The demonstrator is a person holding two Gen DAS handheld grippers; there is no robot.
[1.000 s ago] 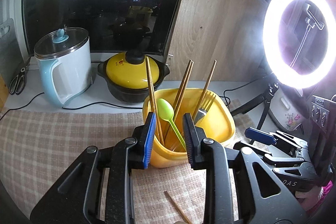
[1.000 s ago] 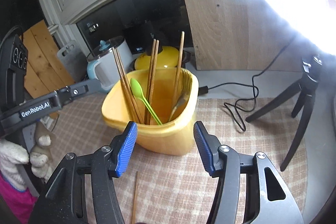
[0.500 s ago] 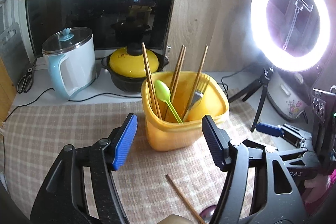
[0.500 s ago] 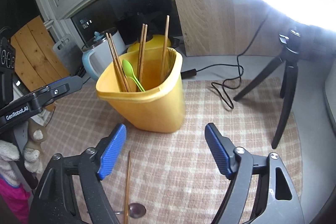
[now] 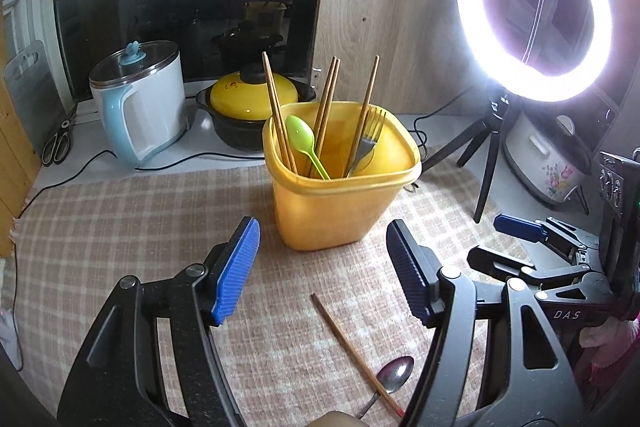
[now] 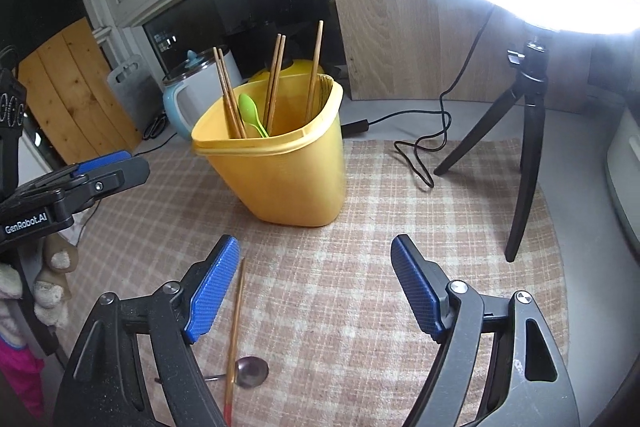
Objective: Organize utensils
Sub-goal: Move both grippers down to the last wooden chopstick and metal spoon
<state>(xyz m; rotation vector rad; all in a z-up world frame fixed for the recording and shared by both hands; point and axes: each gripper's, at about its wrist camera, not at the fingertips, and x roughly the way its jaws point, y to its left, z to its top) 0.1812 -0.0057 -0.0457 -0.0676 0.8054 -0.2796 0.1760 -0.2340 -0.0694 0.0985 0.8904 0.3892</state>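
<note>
Yellow plastic, square-mouthed and upright, the tub [image 5: 340, 187] stands just ahead of both pairs of jaws on the checked beige mat [image 5: 120, 211]. Inside it lean five wooden chopsticks [image 5: 326, 107], a lime-green spoon [image 5: 306, 143] with its bowl up, and a metal fork [image 5: 366, 139], tines up, against the far wall; all poke above the rim.

The left gripper [image 5: 322, 267] has its blue pads spread wide with nothing between them, the jaws having just been opening; the tub sits beyond the tips, untouched. The right gripper [image 6: 314, 291] is likewise spread and empty, its jaws wider than a second ago but steady in the last half second.

On the mat, between the left jaws and nearer than their tips, lies a loose chopstick [image 5: 352, 347], its long axis running diagonally from just behind the tub toward the right jaw's base. From the right wrist it lies just inside the left pad, pointing almost straight at the tub. A metal spoon [image 5: 394, 379] rests by the near end of the stick, bowl up; whether stick and spoon touch I can't quite make out.

Behind the tub stand a pale-blue electric kettle [image 5: 140, 99] and a black pot with a yellow lid [image 5: 254, 103] under a dark window. A glaring ring light [image 5: 536, 7] on a tripod sits off to the right.
</note>
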